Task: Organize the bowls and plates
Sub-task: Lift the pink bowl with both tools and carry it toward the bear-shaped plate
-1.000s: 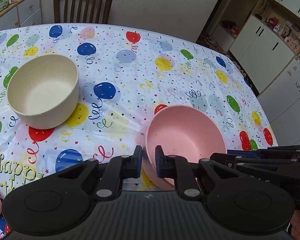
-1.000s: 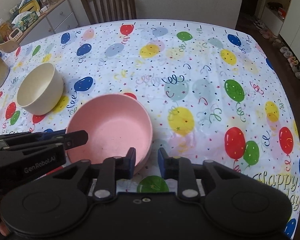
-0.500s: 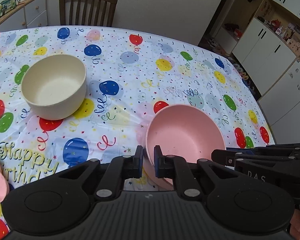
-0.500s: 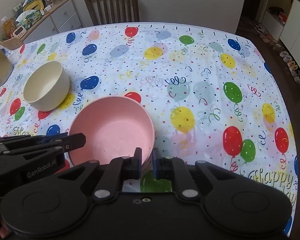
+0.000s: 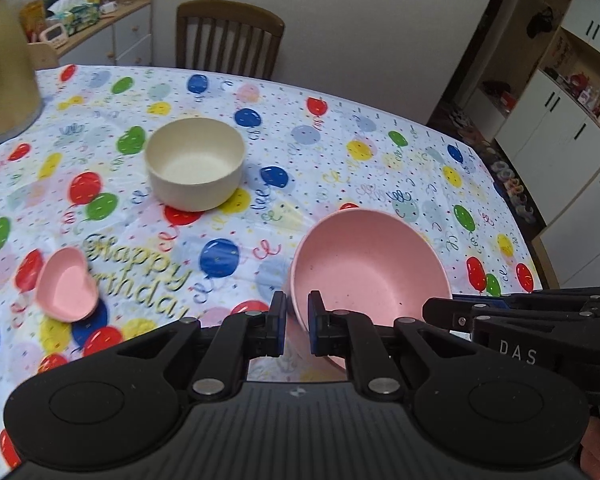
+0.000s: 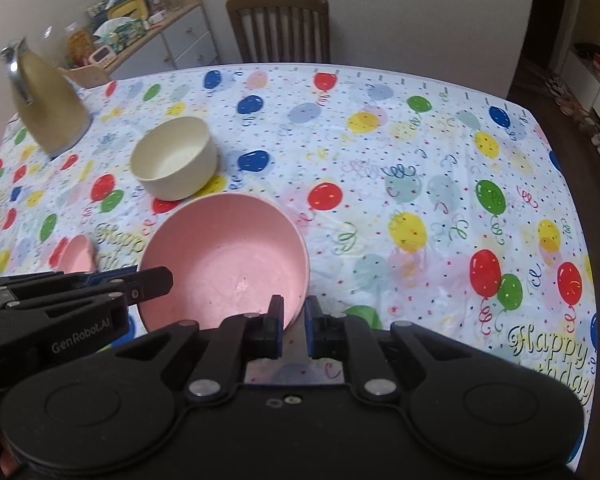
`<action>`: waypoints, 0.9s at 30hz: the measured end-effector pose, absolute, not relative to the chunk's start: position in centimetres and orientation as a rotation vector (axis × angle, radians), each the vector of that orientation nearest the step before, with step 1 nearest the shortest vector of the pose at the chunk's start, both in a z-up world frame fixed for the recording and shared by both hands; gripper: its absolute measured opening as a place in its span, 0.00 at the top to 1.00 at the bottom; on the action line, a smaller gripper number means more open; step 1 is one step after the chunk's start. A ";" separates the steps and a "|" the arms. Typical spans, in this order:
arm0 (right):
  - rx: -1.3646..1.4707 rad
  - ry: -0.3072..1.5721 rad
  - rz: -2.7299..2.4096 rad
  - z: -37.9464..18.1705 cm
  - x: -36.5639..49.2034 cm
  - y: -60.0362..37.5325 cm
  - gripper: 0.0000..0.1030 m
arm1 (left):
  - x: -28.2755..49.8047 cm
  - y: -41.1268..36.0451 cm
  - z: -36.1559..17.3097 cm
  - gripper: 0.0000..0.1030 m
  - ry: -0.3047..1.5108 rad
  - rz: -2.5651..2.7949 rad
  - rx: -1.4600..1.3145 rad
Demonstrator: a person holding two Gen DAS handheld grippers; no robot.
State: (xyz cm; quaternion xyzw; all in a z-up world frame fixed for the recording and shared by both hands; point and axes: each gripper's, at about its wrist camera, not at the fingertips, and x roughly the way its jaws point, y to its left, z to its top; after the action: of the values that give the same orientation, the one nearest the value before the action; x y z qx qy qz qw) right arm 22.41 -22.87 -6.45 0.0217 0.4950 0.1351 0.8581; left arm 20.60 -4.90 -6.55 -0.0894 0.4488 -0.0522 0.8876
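A large pink bowl [image 5: 370, 264] is held above the balloon tablecloth by both grippers. My left gripper [image 5: 294, 322] is shut on its left rim. My right gripper [image 6: 292, 326] is shut on its right rim; the bowl also shows in the right wrist view [image 6: 224, 258]. A cream bowl [image 5: 196, 168] stands upright on the table beyond it, and shows in the right wrist view too [image 6: 174, 158]. A small pink heart-shaped dish [image 5: 66, 284] lies at the left, partly hidden in the right wrist view [image 6: 76, 254].
A tan kettle [image 6: 46, 102] stands at the table's far left. A wooden chair [image 6: 280, 26] is behind the far edge. A sideboard with clutter [image 6: 140, 28] lines the wall. White cabinets [image 5: 572, 128] are to the right.
Both grippers have risen and pulled back with the pink bowl, lifting it higher. The right gripper closed on the rim. The kettle and heart dish came into view.
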 end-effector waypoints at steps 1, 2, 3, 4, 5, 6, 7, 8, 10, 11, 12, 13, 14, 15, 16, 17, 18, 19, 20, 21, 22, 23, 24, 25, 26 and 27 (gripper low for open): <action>0.039 1.035 0.299 -6.1 21.9 -22.5 0.90 | 20.0 -4.6 -6.3 0.90 0.929 -0.095 -0.188; 0.035 1.031 0.312 -5.9 21.6 -22.3 0.90 | 19.4 -4.4 -6.0 0.90 0.925 -0.081 -0.190; 0.029 1.029 0.327 -5.6 21.2 -22.0 0.90 | 18.9 -4.1 -5.7 0.90 0.920 -0.069 -0.192; 0.026 1.027 0.341 -5.4 20.8 -21.7 0.90 | 18.2 -3.8 -5.5 0.90 0.916 -0.057 -0.194; 0.024 1.026 0.354 -5.2 20.5 -21.5 0.90 | 17.6 -3.4 -5.3 0.90 0.914 -0.045 -0.199; 0.021 1.025 0.370 -5.0 20.2 -21.1 0.90 | 17.0 -3.1 -5.1 0.90 0.914 -0.032 -0.205; 0.017 1.022 0.386 -4.7 19.8 -20.8 0.90 | 16.4 -2.8 -4.9 0.90 0.913 -0.021 -0.209; 0.013 1.020 0.399 -4.5 19.5 -20.5 0.90 | 15.8 -2.4 -4.7 0.90 0.910 -0.009 -0.214; 0.002 1.023 0.429 -4.1 18.7 -19.7 0.90 | 14.5 -1.7 -4.4 0.90 0.904 0.013 -0.224; -0.005 1.022 0.441 -3.9 18.4 -19.4 0.90 | 13.9 -1.4 -4.3 0.90 0.902 0.023 -0.228; -0.015 1.022 0.456 -3.8 18.0 -19.0 0.90 | 13.3 -0.9 -4.1 0.90 0.902 0.034 -0.235; -0.022 1.024 0.474 -3.7 17.5 -18.6 0.90 | 12.7 -0.6 -4.1 0.90 0.904 0.045 -0.242; -0.026 1.027 0.490 -3.6 17.2 -18.3 0.90 | 12.1 -0.2 -4.1 0.90 0.905 0.054 -0.249; -0.031 1.030 0.506 -3.6 16.7 -17.9 0.90 | 11.5 0.1 -4.2 0.90 0.907 0.067 -0.253; -0.037 1.033 0.519 -3.6 16.3 -17.5 0.90 | 11.0 0.4 -4.2 0.90 0.909 0.078 -0.258; -0.045 1.034 0.531 -3.7 16.0 -17.2 0.90 | 10.4 0.7 -4.3 0.90 0.912 0.088 -0.265; -0.054 1.037 0.545 -3.8 15.5 -16.7 0.90 | 9.9 1.1 -4.5 0.90 0.916 0.100 -0.273; -0.060 1.041 0.555 -4.0 15.1 -16.3 0.90 | 9.3 1.4 -4.7 0.90 0.922 0.111 -0.280; -0.065 1.046 0.565 -4.1 14.8 -16.0 0.90 | 8.8 1.6 -5.0 0.90 0.928 0.121 -0.287; -0.070 1.053 0.577 -4.3 14.4 -15.6 0.90 | 8.4 1.8 -5.2 0.90 0.932 0.129 -0.292; -0.076 1.058 0.587 -4.5 14.0 -15.3 0.90 | 8.0 2.1 -5.4 0.90 0.936 0.138 -0.297; -0.082 1.063 0.594 -4.7 13.7 -15.0 0.90 | 7.6 2.3 -5.7 0.90 0.941 0.147 -0.301; -0.089 1.068 0.601 -5.0 13.3 -14.7 0.90 | 7.2 2.5 -5.9 0.90 0.945 0.156 -0.307; -0.094 1.074 0.607 -5.2 13.0 -14.3 0.90 | 6.8 2.7 -6.2 0.90 0.949 0.164 -0.313; -0.101 1.079 0.613 -5.5 12.7 -14.0 0.90 | 6.5 2.9 -6.5 0.90 0.954 0.171 -0.321; -0.109 1.084 0.618 -5.8 12.4 -13.7 0.90 | 6.1 3.1 -6.8 0.90 0.959 0.178 -0.327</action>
State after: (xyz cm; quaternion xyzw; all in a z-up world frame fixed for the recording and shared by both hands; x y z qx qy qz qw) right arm 12.37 -13.75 -5.77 -0.0508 0.5074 0.2893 0.8101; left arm 6.12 3.08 -6.80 -0.1565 0.4586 0.0851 0.8706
